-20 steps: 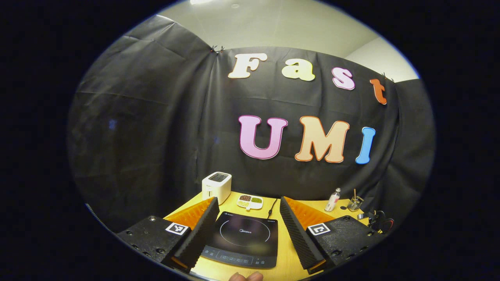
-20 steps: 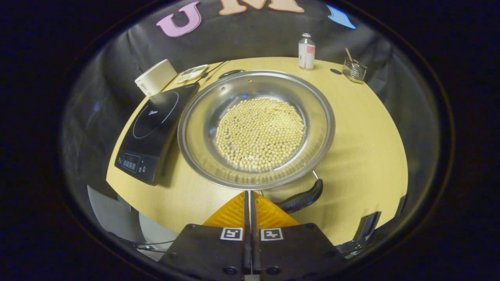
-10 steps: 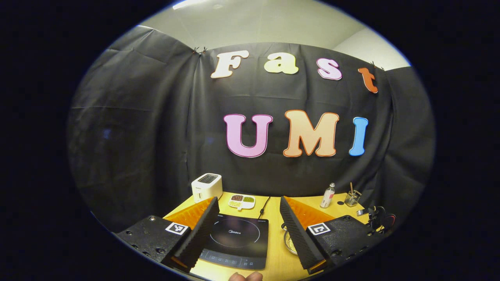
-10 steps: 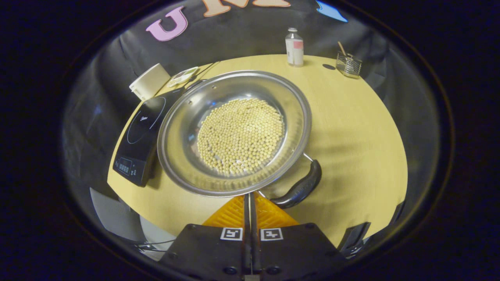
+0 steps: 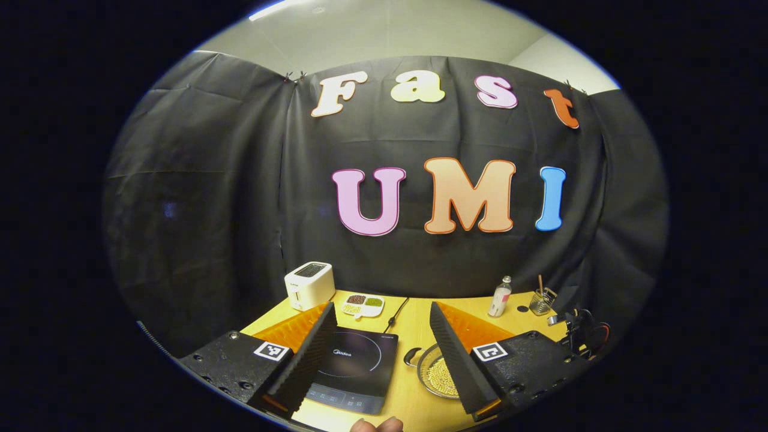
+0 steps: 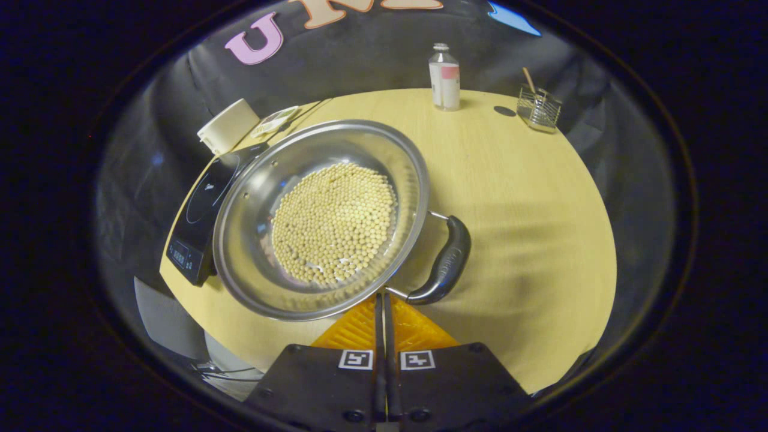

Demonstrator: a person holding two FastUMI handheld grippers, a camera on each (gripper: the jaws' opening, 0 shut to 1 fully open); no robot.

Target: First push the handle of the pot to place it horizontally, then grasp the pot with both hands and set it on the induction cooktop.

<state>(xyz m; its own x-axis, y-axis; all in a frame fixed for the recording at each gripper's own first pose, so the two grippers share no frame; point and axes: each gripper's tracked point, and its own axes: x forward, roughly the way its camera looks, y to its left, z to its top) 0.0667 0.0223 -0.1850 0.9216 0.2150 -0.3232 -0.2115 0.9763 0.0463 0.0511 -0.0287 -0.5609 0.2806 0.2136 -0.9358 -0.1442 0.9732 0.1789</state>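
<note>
In the right gripper view our right claw [image 6: 384, 300] is pressed narrow, its two fingers together with nothing between them, and its tips sit just beside the near end of the pot's handle [image 6: 445, 264]. The pot [image 6: 321, 219] (a wide steel pan with pale beans [image 6: 333, 231] across its bottom) lies at about 11 o'clock from that claw, standing on the table [image 6: 528, 198] and, as far as we can tell, overlapping the right edge of the cooktop [image 6: 201, 210]. The handle hangs off the pot's rim at roughly 4 o'clock, and its long axis runs from about 1 o'clock down to 7 o'clock, so we judge it not yet horizontal. The right claw is plainly the nearer one, almost touching the handle's lower end; whether it makes contact we cannot tell. In the left gripper view our left claw [image 5: 383, 351] stands wide and empty, held well back, with the cooktop [image 5: 354, 366] between its fingers and the pot [image 5: 438, 375] at about 2 o'clock beside its right finger. We reckon the coming move is still a sideways push on the handle, turning on that near end at 1 o'clock from the right claw.
</note>
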